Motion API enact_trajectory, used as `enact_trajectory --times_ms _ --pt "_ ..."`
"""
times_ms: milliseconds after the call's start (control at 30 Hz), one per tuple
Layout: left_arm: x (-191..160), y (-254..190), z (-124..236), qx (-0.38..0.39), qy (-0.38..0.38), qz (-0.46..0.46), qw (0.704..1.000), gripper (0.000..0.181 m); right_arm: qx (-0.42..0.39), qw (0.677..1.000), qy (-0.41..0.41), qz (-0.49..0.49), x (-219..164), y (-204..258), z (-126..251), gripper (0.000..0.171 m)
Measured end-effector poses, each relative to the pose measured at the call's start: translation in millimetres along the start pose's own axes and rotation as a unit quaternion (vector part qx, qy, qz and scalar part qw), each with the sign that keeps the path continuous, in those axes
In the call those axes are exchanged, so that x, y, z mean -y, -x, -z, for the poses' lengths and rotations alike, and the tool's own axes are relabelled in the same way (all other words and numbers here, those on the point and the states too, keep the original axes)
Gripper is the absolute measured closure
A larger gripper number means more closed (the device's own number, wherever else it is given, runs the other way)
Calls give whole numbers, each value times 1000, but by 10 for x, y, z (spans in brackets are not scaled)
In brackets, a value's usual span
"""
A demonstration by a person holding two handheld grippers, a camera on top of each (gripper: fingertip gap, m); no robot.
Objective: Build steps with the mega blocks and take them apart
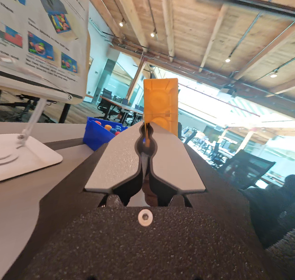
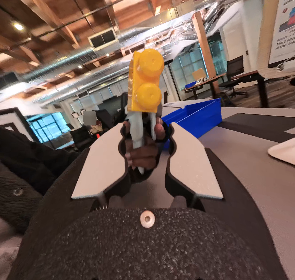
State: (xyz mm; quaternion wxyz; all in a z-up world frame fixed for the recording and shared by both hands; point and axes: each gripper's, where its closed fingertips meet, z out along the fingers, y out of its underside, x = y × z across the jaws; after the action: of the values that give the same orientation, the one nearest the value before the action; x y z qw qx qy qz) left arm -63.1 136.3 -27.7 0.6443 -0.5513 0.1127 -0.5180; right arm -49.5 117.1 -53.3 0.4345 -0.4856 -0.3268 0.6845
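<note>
A: So, what do the jaws of the left gripper [image 1: 147, 126] have?

B: They are clamped together on the lower end of a yellow-orange two-stud plastic mega block [image 1: 160, 106], which stands upright above the tips, hollow underside toward that camera. From the right wrist view its two round studs face the other way.

A: And the right gripper [image 2: 146, 138]?

B: Its jaws stand apart with nothing between them, aimed at the block held in the air, near it but not touching.

A: Farther out?

B: A blue plastic bin [image 1: 102, 134] sits on the grey bench [image 1: 52, 181] with more coloured blocks [image 1: 112, 128] inside, beside a white stand base [image 1: 32, 154] that carries an instruction sheet [image 1: 43, 32].

A: How far along is the work?

B: Hard to judge. No built steps show anywhere in either view. Either the building has barely begun, or the steps are apart and this single block is headed for the bin.
</note>
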Motion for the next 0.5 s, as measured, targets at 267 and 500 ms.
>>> enact_trajectory --times_ms 267,500 --pt "-242 -85 -35 -27 13 -15 999 179 25 998 -26 -43 79 82 13 138" --pt "-281 -127 25 -71 102 -65 990 156 25 999 22 11 161 104 90 138"
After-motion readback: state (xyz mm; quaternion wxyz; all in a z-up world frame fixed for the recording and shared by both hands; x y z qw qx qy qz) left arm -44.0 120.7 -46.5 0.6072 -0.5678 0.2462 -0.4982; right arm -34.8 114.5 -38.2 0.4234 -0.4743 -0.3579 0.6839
